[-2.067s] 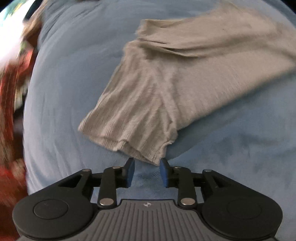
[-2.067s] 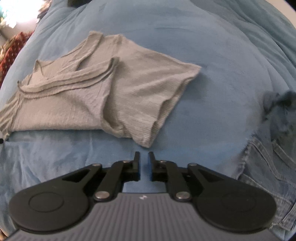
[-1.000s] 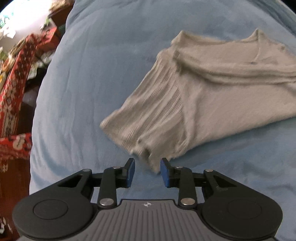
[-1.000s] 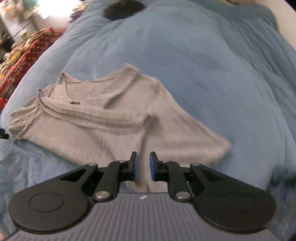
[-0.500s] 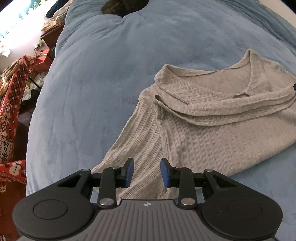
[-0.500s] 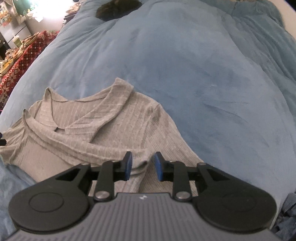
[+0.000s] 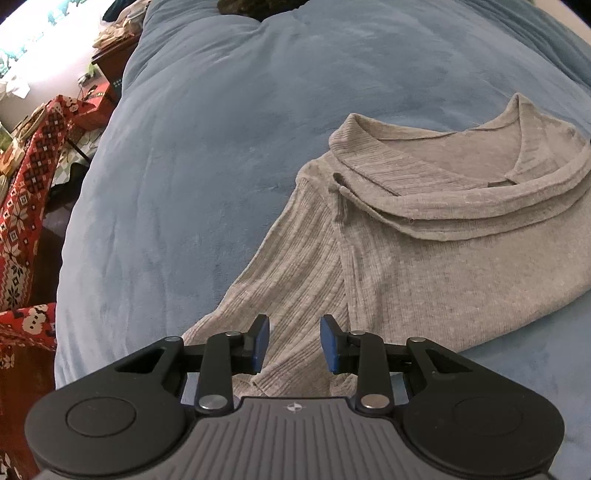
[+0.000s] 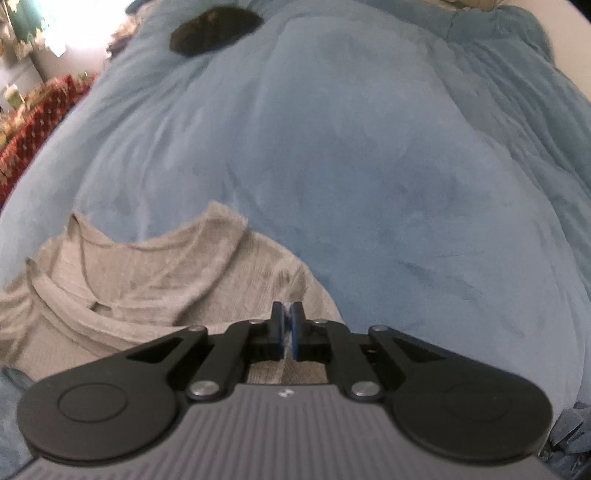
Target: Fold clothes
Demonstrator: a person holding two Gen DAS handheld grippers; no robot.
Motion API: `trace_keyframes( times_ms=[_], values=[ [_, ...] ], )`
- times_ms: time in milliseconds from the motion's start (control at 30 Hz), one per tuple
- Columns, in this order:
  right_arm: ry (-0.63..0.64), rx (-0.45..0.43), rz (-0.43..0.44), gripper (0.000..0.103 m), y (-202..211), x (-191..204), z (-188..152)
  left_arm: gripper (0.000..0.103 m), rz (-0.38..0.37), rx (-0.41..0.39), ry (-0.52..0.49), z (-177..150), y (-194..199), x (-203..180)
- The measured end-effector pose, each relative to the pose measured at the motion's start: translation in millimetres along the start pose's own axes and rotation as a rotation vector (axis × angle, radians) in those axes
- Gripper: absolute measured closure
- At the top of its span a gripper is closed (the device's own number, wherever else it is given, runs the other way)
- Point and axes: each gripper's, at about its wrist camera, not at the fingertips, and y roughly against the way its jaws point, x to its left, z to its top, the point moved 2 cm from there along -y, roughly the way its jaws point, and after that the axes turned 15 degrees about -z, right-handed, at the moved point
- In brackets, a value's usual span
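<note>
A blue blanket (image 7: 207, 155) covers the bed ahead of me, soft and lightly creased. A dark lump (image 8: 214, 29) lies on it at the far end; I cannot tell what it is. Off the bed's left side I see red patterned cloth (image 7: 26, 206) and some clutter (image 7: 110, 33) under a bright window (image 8: 62, 22). Blue denim (image 8: 570, 439) shows at my lower right.
</note>
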Motion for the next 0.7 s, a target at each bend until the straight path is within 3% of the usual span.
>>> trace_keyframes(
  times_ms=[100, 200, 300, 533, 700],
  values=[
    [-0.013, 0.030, -0.012, 0.095, -12.0, -1.9, -3.8, 0.072, -0.018, -0.018, 0.012, 3.7, 0.6, 0.7],
    [-0.046, 0.009, -0.012, 0.087, -6.2, -8.9, -5.2, 0.083, -0.026, -0.042, -0.027, 10.2, 1.7, -3.8],
    [-0.044, -0.023, -0.025, 0.087, 7.2, -14.2, -7.5, 0.094, -0.071, -0.045, -0.104, 17.7, -1.5, -18.1],
    [0.069, -0.043, 0.108, 0.090, 35.0, 16.4, -24.6, 0.099, -0.150, -0.004, -0.205, 34.4, -37.9, -53.7],
    [0.153, 0.019, 0.135, 0.091, 21.9, 49.4, -50.1, 0.099, -0.166, 0.028, -0.241, 42.3, -61.5, -67.5]
  ],
)
